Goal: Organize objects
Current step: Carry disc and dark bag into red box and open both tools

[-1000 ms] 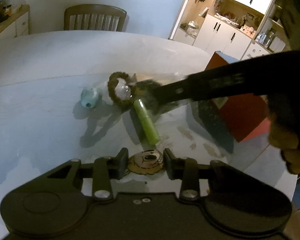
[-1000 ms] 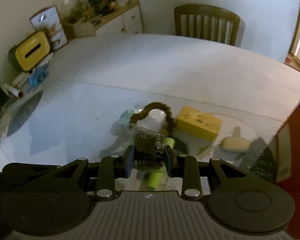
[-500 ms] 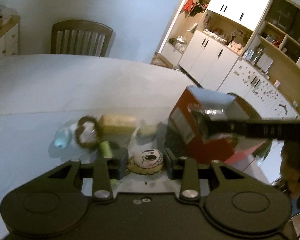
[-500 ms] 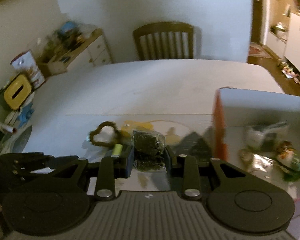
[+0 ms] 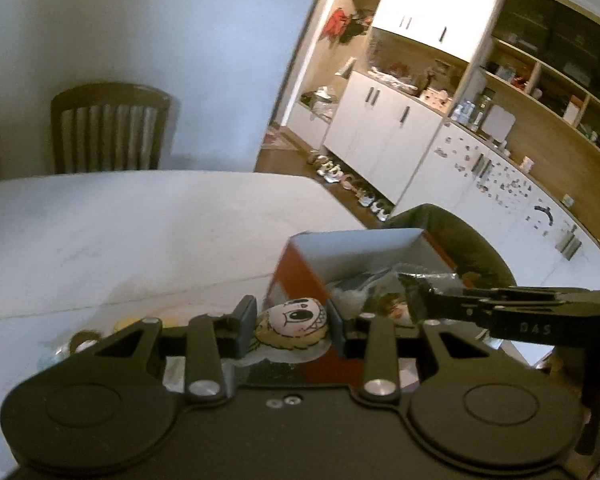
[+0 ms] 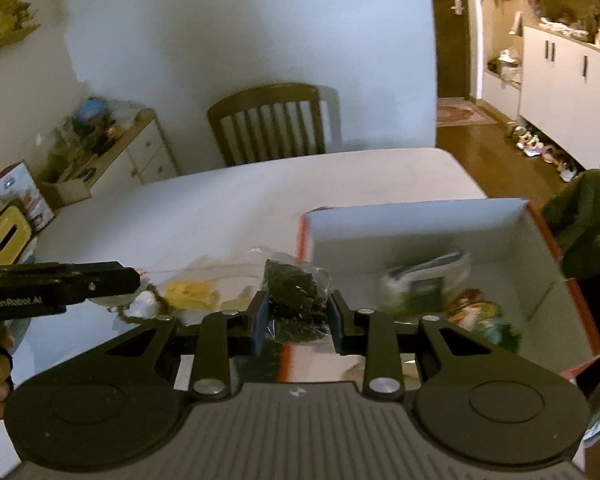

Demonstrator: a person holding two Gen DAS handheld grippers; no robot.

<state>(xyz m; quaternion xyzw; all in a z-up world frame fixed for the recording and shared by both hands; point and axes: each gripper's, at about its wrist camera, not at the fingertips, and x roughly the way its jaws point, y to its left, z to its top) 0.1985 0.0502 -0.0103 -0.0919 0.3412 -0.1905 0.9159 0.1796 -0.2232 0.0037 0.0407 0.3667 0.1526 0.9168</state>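
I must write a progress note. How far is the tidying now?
Done: some packets lie inside the red box. In hand: left gripper holds a cartoon-face item, right gripper a dark packet. Left: yellow items on the table.

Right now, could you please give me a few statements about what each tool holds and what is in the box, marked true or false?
1. The left tool grips a flat cartoon-face toy. True.
2. The right tool is empty. False: it is closed on a clear bag of dark bits.
3. The orange box is open at the top and already has packets in it. True.
4. The bag of dark bits lies on the box floor. False: it is still between the right tool's fingers, near the box's left wall.
5. A wooden chair stands at the far side of the table. True.
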